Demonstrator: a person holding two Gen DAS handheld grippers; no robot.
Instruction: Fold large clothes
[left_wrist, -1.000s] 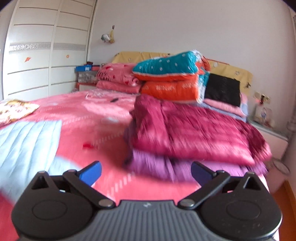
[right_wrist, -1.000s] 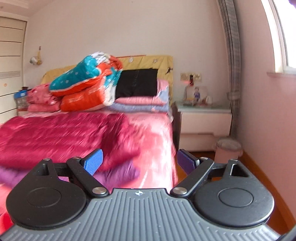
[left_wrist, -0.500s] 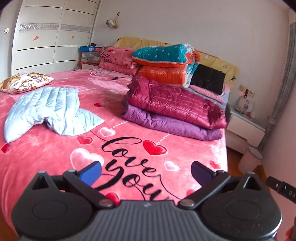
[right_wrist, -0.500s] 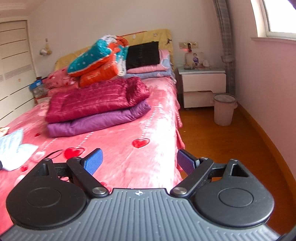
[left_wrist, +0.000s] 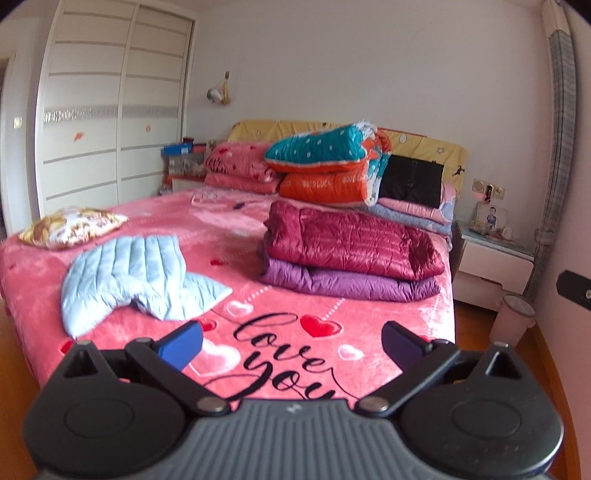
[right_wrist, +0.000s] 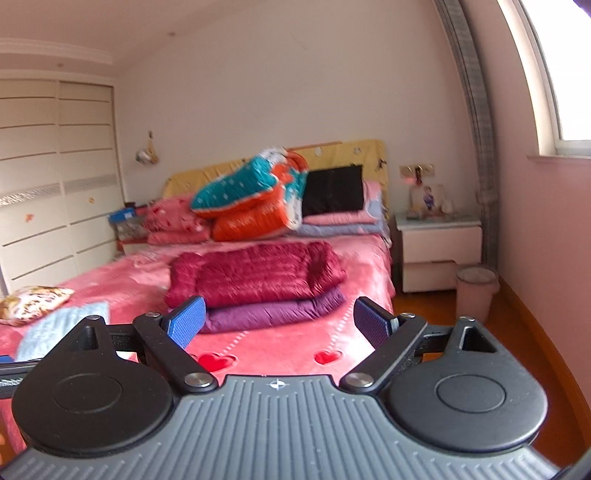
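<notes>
A folded dark red down jacket (left_wrist: 354, 240) lies on a folded purple one (left_wrist: 351, 282) at the right of the pink bed (left_wrist: 288, 354); both show in the right wrist view, red (right_wrist: 255, 275) on purple (right_wrist: 273, 314). A light blue down jacket (left_wrist: 136, 273) lies crumpled and unfolded at the bed's left, also seen in the right wrist view (right_wrist: 59, 326). My left gripper (left_wrist: 291, 343) is open and empty, back at the foot of the bed. My right gripper (right_wrist: 277, 326) is open and empty, also held back from the bed.
Stacked quilts (left_wrist: 328, 166) and pillows fill the headboard end. A patterned cushion (left_wrist: 70, 225) lies at the bed's left edge. A white wardrobe (left_wrist: 110, 122) stands left. A nightstand (right_wrist: 436, 251) and pink bin (right_wrist: 474, 291) stand right, on wooden floor.
Both grippers have pulled back from close to the folded red and purple jackets to the foot of the bed. The whole bed and the light blue jacket have come into view.
</notes>
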